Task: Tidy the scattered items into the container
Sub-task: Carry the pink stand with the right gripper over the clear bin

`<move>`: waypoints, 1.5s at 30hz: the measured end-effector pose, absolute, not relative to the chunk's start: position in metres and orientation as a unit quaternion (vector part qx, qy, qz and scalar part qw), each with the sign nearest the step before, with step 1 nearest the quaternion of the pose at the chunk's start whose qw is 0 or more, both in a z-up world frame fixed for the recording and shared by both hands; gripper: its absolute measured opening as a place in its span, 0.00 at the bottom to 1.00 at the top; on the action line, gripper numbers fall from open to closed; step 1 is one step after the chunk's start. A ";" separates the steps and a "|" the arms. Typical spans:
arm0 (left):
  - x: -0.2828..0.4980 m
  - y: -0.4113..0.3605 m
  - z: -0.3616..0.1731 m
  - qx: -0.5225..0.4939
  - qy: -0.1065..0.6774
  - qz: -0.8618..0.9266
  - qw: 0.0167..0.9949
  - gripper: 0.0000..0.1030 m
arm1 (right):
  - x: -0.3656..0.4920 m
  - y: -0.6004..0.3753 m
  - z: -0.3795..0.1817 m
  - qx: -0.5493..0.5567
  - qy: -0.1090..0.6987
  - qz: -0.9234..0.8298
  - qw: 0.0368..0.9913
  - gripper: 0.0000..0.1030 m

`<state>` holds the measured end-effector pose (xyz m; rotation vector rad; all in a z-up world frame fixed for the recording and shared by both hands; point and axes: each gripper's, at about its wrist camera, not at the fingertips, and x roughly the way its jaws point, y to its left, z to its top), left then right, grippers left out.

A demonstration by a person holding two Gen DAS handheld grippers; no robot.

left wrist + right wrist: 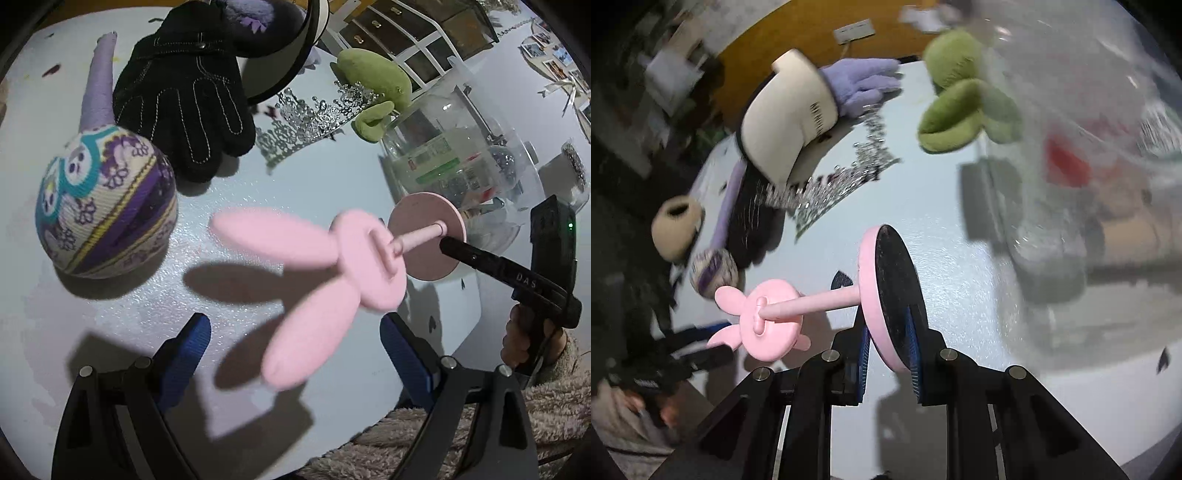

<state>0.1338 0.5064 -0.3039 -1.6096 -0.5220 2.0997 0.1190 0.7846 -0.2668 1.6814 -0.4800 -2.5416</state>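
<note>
My right gripper (888, 343) is shut on the round base of a pink bunny-eared stand (882, 295) and holds it above the white table, its stem and bunny head pointing left. In the left wrist view the stand (354, 258) hangs in front of my left gripper (295, 354), which is open and empty. The right gripper's finger (476, 256) reaches in from the right. A clear plastic container (454, 155) with items inside stands at the right; it also shows in the right wrist view (1089, 166), blurred.
On the table (280, 192) lie a patterned sock ball with a purple tail (103, 199), a black glove (184, 103), a silver tiara (310, 118), a green plush (373, 85) and a black-and-cream visor (295, 48). A purple glove (864, 81) lies far back.
</note>
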 end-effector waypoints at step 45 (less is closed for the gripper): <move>0.083 0.552 -0.131 -0.381 -0.426 0.644 0.509 0.13 | 0.190 0.820 -0.075 0.426 -0.134 -0.892 0.065 0.18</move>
